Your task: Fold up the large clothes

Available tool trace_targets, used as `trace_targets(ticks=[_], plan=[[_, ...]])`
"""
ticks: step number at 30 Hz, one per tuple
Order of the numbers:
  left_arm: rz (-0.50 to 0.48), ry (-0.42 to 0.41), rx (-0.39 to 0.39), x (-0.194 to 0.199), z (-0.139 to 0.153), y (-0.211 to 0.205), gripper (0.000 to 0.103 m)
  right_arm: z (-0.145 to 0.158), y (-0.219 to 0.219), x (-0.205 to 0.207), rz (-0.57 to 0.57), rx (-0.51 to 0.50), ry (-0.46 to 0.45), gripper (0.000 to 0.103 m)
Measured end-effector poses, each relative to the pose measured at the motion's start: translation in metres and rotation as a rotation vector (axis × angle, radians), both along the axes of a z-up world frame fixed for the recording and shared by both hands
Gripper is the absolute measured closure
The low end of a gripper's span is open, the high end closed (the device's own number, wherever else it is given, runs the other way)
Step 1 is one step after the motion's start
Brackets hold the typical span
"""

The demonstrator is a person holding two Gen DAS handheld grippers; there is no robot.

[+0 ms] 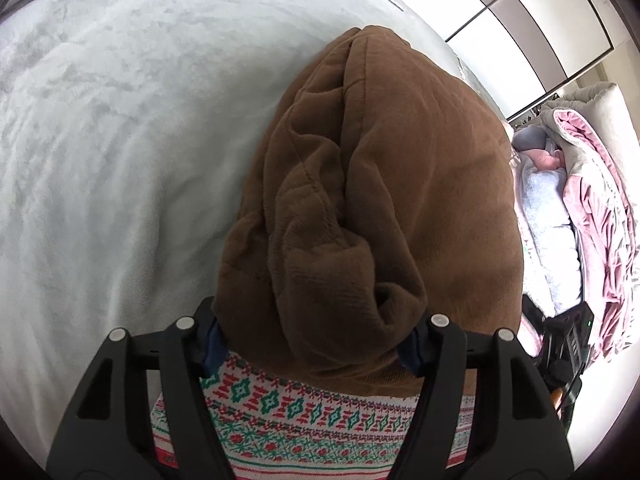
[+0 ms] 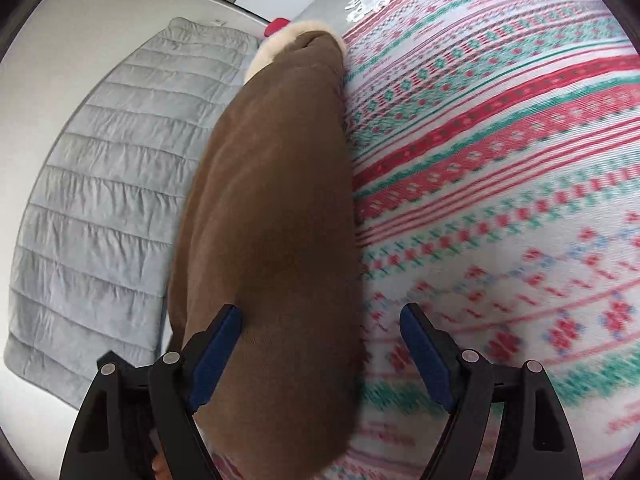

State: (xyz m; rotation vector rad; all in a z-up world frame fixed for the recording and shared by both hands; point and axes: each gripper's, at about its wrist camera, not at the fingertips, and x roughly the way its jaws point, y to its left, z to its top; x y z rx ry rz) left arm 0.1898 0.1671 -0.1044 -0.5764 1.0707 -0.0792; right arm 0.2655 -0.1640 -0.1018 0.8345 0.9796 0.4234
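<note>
A brown fleece garment [image 1: 360, 184] lies bunched on the pale grey bed cover [image 1: 100, 140], with its near end over a red, green and white patterned blanket [image 1: 304, 420]. My left gripper [image 1: 312, 344] stands wide open with the garment's bunched end between its fingers. In the right wrist view the same brown garment [image 2: 276, 220], with a cream fleece collar [image 2: 272, 46] at its far end, lies along the left edge of the patterned blanket [image 2: 500, 160]. My right gripper [image 2: 320, 344] is open, its left finger on the garment and its right finger over the blanket.
A pile of pink, white and lilac laundry [image 1: 568, 208] lies on the right, beside a black device [image 1: 568, 344]. Wardrobe doors [image 1: 520, 12] stand behind. A quilted grey mat [image 2: 100, 200] lies on the floor to the left of the bed.
</note>
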Motion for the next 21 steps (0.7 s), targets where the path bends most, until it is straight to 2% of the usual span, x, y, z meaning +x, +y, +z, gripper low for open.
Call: trace_targets(ticks=[6,13,18,20,21], plan=[[-0.01,-0.007,0.014,0.0,0.0,-0.001,0.035,0.008,-0.003,0.04,-0.041,0.034,-0.026,0.019],[-0.008,-0.002,0.019,0.0,0.0,-0.002,0.036,0.023,0.011,0.115,-0.015,0.018,-0.018,0.018],[-0.01,-0.001,0.027,0.001,0.001,-0.003,0.036,0.015,0.039,0.148,0.044,-0.021,0.013,0.011],[-0.011,-0.003,0.035,0.001,0.001,-0.005,0.037,0.02,0.046,0.153,0.064,-0.065,0.013,0.012],[-0.013,-0.007,0.041,0.001,0.002,-0.006,0.039,0.022,0.048,0.153,0.066,-0.09,0.015,0.017]])
